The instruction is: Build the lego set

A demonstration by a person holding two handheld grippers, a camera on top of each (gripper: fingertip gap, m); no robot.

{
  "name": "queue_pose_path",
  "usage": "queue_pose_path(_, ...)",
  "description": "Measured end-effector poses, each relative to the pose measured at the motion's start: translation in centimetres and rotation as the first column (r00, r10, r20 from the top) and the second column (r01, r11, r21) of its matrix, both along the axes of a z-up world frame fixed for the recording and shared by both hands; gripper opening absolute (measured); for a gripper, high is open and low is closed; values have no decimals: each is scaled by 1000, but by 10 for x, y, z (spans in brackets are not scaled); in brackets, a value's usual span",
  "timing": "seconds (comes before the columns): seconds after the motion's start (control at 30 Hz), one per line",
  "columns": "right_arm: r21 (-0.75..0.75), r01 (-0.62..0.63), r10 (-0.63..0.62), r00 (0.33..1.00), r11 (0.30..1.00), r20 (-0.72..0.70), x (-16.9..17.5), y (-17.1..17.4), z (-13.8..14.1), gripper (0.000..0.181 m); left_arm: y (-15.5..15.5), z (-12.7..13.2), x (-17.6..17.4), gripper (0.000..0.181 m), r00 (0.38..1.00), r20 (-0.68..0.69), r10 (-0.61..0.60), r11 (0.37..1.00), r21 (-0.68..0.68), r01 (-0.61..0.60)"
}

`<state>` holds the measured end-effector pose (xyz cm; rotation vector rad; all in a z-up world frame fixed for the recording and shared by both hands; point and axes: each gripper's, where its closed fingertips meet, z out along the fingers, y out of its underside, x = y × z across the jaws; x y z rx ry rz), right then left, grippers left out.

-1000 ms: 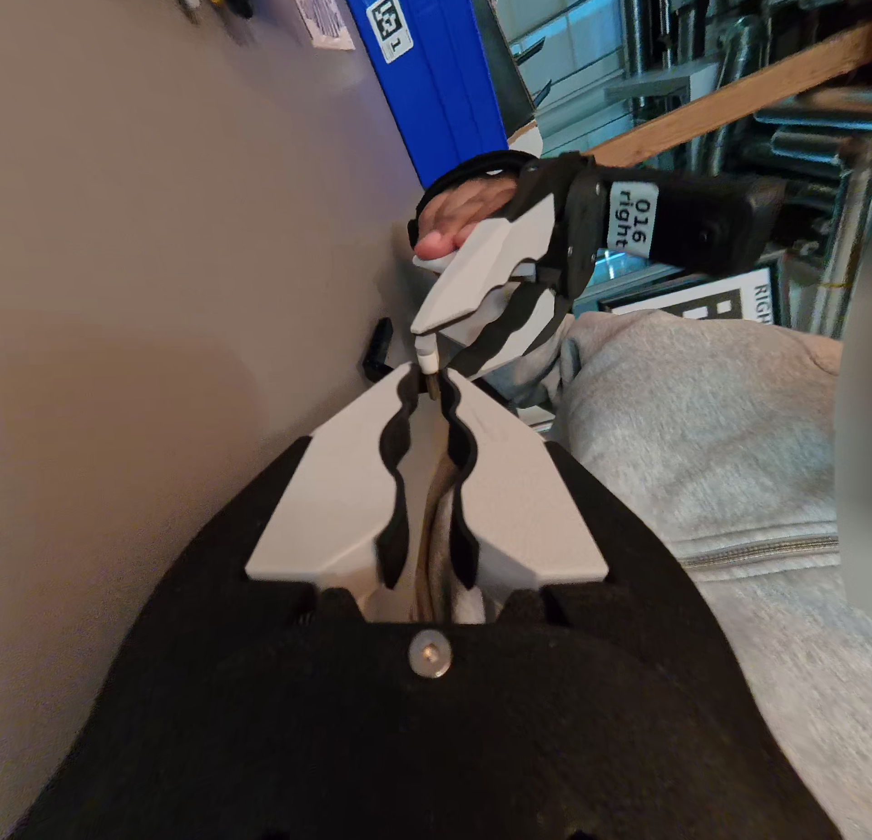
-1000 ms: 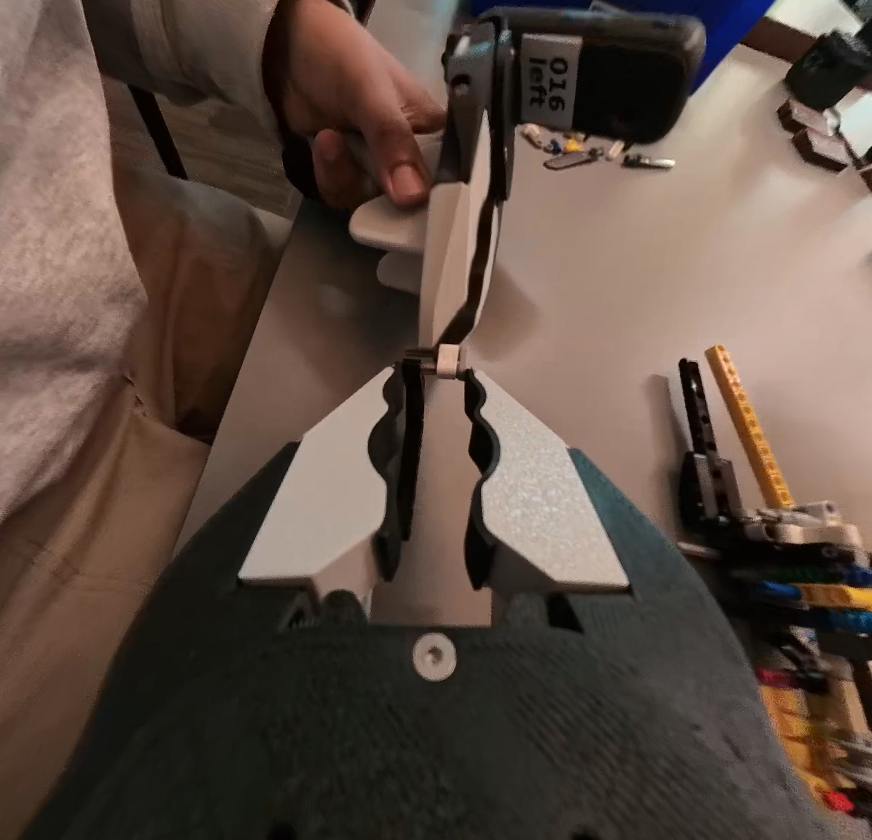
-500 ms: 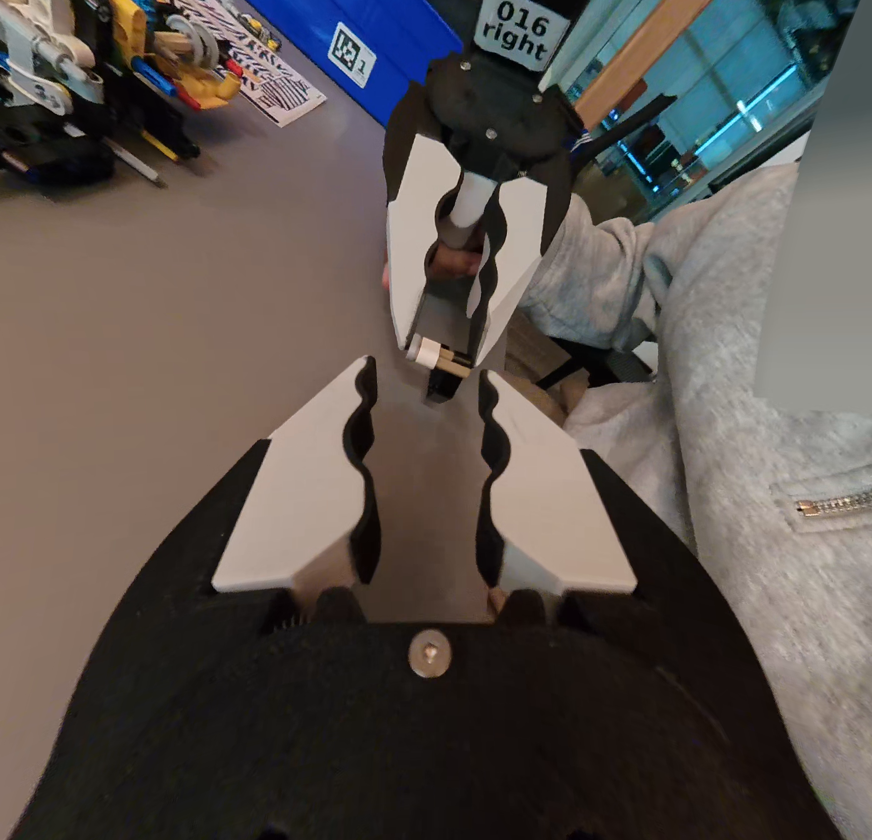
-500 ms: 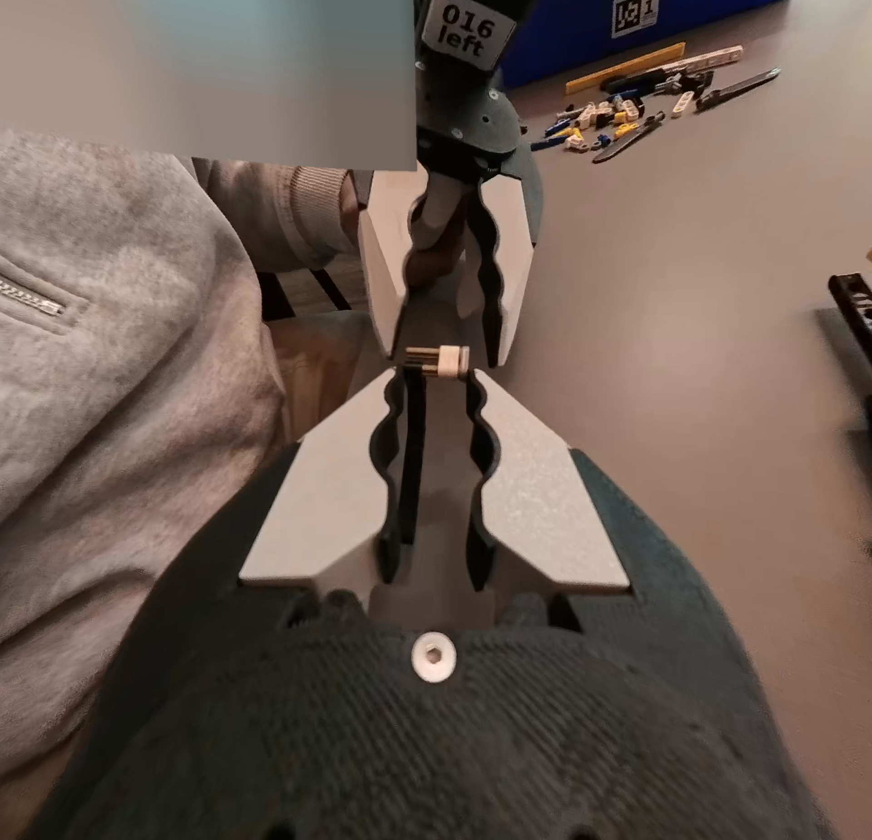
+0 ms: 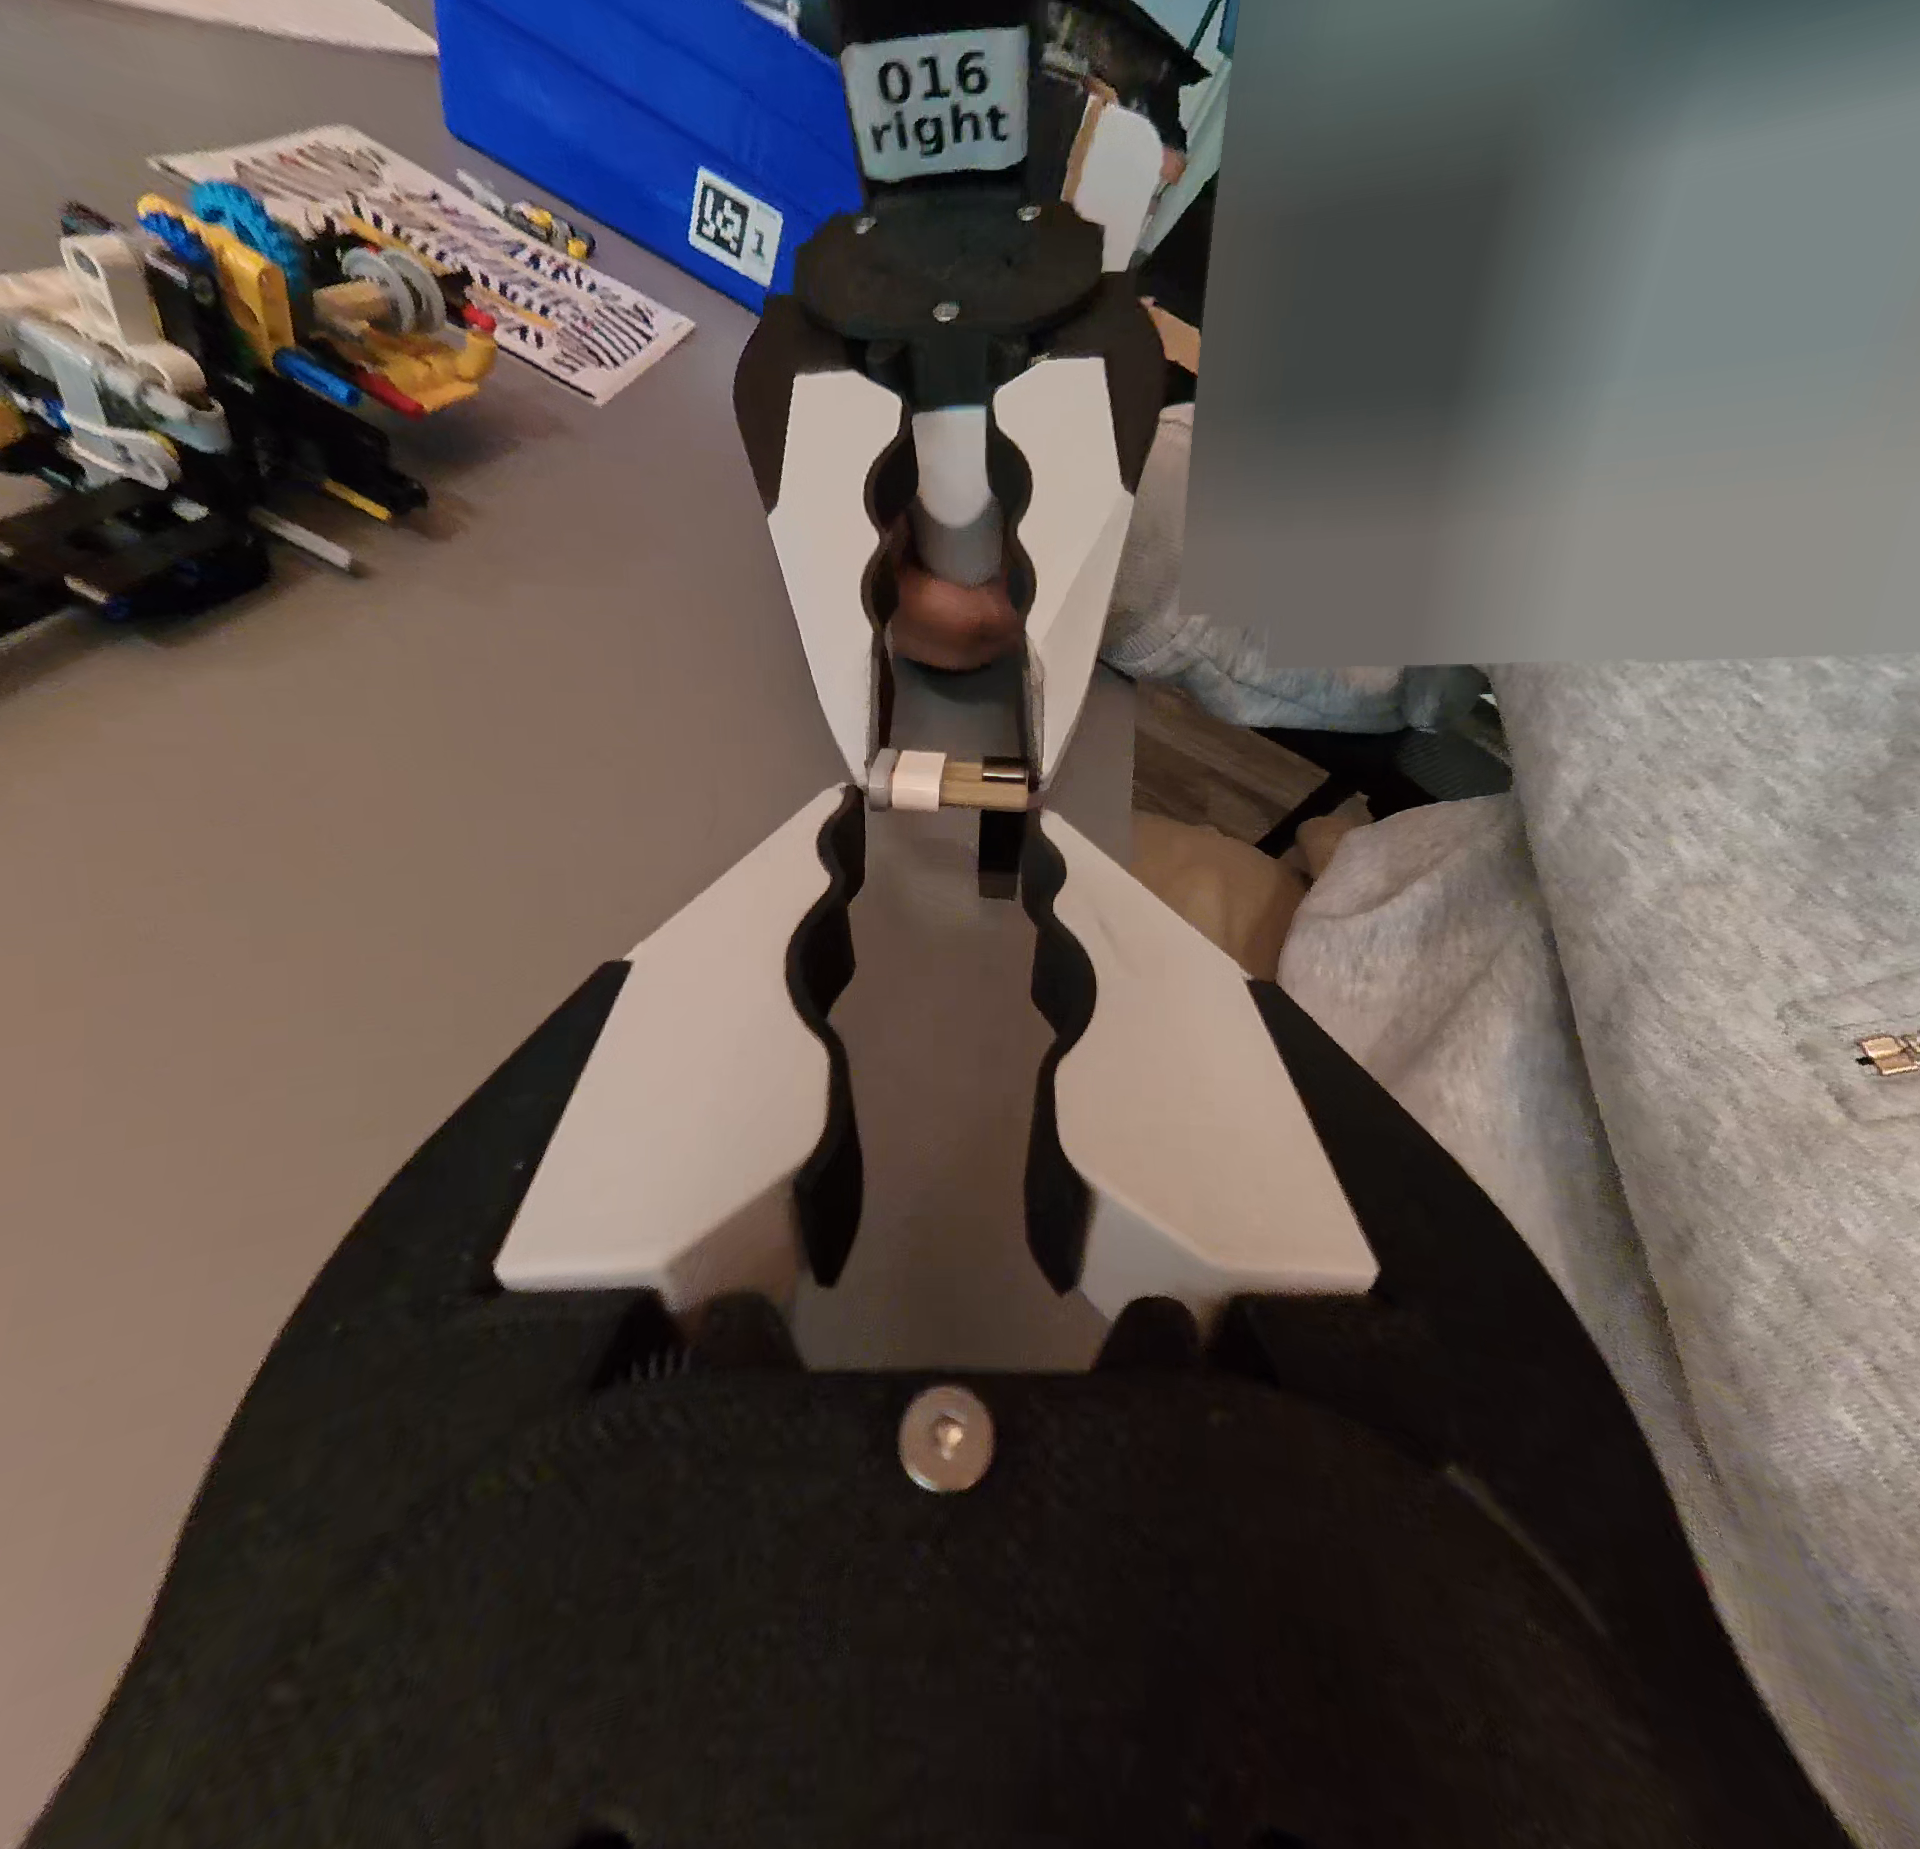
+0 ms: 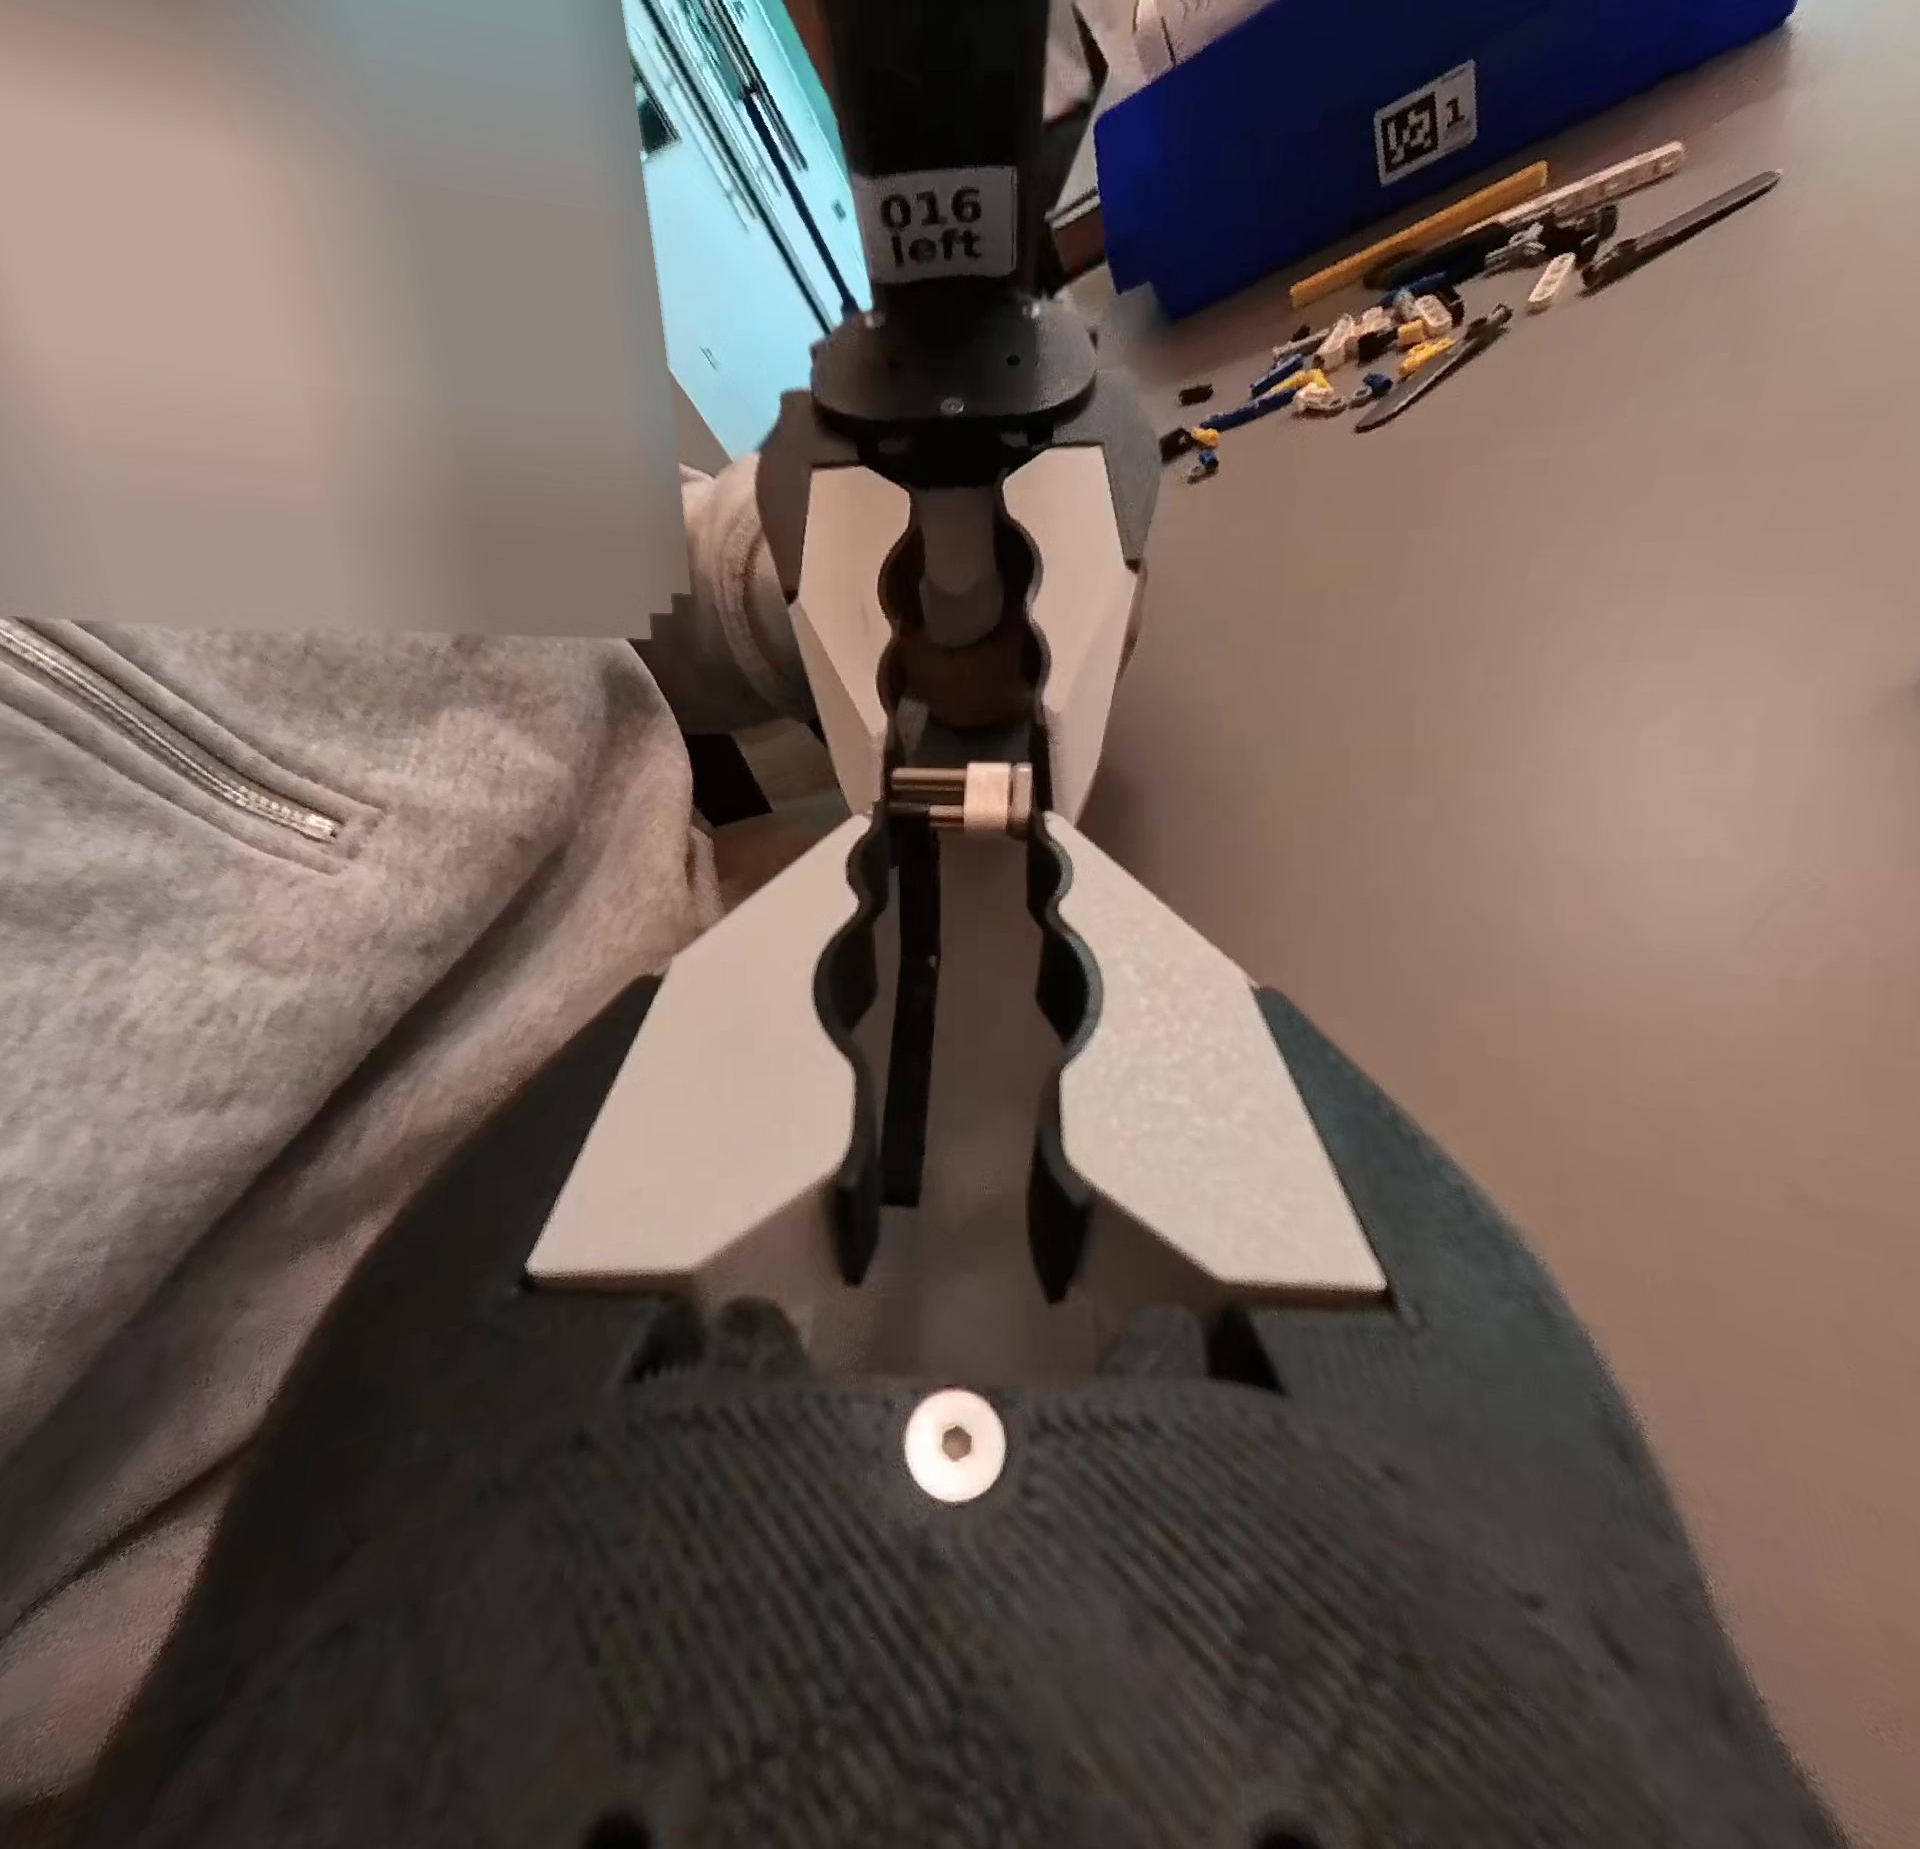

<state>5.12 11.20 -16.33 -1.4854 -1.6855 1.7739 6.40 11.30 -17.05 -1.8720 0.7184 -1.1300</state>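
Observation:
A short tan axle [image 5: 961, 781] carries a white bush [image 5: 920, 781] and is plugged into a black beam [image 6: 906, 1020]. My right gripper [image 6: 961, 828] is shut on this assembly, with the beam flat against its left finger and the axle [image 6: 925, 800] across its tips. My left gripper [image 5: 943, 812] meets it tip to tip from the opposite side. Its jaws are closed to the axle's length, one tip at each end. Both are held in the air over the grey table [image 5: 416, 864], near its edge. The right gripper [image 5: 954, 760] shows in the left wrist view and the left gripper [image 6: 966, 765] in the right wrist view.
A partly built yellow, blue and black model [image 5: 208, 365] stands on the table next to a sticker sheet [image 5: 582, 313]. A blue bin [image 6: 1403, 85] stands behind a scatter of loose parts [image 6: 1403, 334]. A person's grey sweatshirt [image 5: 1662, 1072] is close beside both grippers.
The left gripper let go, swung round to face the right gripper with its jaws wide, then closed onto the axle's ends. The right gripper kept its hold on the assembly.

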Motion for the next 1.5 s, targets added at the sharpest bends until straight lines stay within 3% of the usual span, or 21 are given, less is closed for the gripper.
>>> queue_pose_path(0.3, -76, -5, 3, 1000, 997, -19, -1, 0, 6, 25, 0, 6, 0, 27, 1000, -7, 13, 997, 71, -12)
queue_pose_path(0.77, -39, 18, -18, 1000, 999, -15, -2, 2, 3, 25, 2, 3, 1, 24, 998, 57, 32, 999, -37, -30)
queue_pose_path(1.13, -27, 5, -5, 1000, 1000, 8, 0, 5, -1, 26, 3, -1, 4, 22, 999, 26, 46, 998, -37, -45)
queue_pose_path(1.17, -28, 12, -12, 1000, 1000, 11, -1, 6, -1, 26, 0, 3, 8, 5, 999, 46, 27, 999, -21, -26)
queue_pose_path(1.33, 2, 26, -26, 1000, 1000, 1, 0, 11, -1, 25, 3, 2, 9, 6, 999, -15, 52, 999, 15, -52)
queue_pose_path(1.4, -3, 38, -38, 999, 999, -5, 0, 14, 0, 25, 6, 3, 7, 7, 998, 9, 69, 998, 4, -69)
queue_pose_path(1.5, -47, 39, -41, 999, 998, -36, 0, 16, 7, 25, 17, 2, -1, 39, 989, 20, 143, 990, -4, -143)
